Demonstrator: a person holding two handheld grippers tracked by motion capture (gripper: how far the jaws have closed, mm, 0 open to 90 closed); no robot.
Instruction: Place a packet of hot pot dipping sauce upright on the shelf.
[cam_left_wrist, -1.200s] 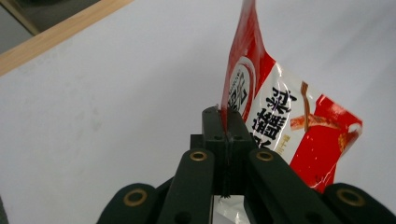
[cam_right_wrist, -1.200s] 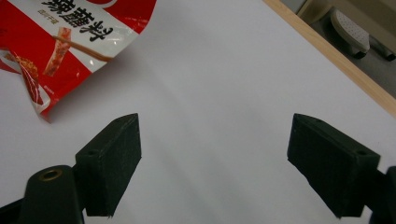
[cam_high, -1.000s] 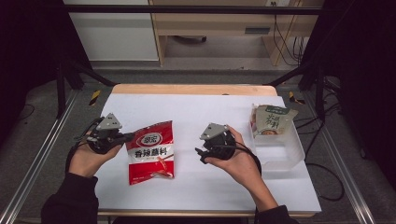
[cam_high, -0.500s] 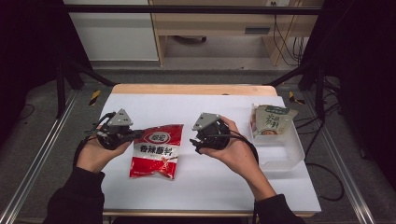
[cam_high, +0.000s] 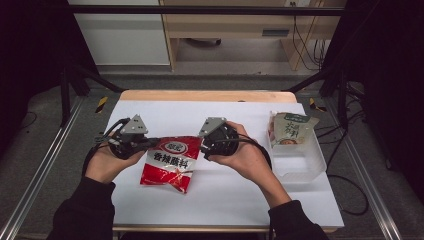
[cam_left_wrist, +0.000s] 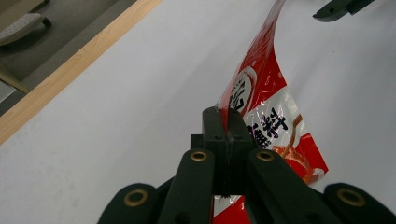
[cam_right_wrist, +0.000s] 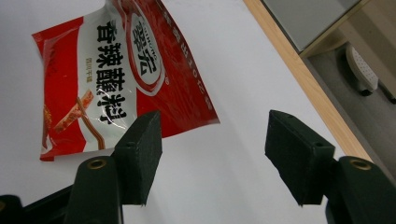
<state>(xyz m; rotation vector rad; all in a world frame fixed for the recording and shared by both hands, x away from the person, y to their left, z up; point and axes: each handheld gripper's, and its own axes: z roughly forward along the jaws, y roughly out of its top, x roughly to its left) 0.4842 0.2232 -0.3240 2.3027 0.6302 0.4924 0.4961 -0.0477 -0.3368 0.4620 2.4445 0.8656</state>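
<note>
Red packet (cam_high: 170, 162) now lifted off white table (cam_high: 235, 195), pinched in left tongs (cam_left_wrist: 225, 125); right tongs (cam_right_wrist: 212, 154) spread, just narrowing, nothing between.

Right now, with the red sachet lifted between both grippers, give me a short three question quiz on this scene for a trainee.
1. True or false: the left gripper is clamped on the red sachet.
2. The right gripper has its jaws: A) shut on the sachet, B) apart with nothing pinched, C) shut on the tub.
3. What lies in the clear plastic tub at the table's right?

Key: 1 true. 2 B; its jaws have just been closing, nothing between them. 3 a green and white packet.
</note>
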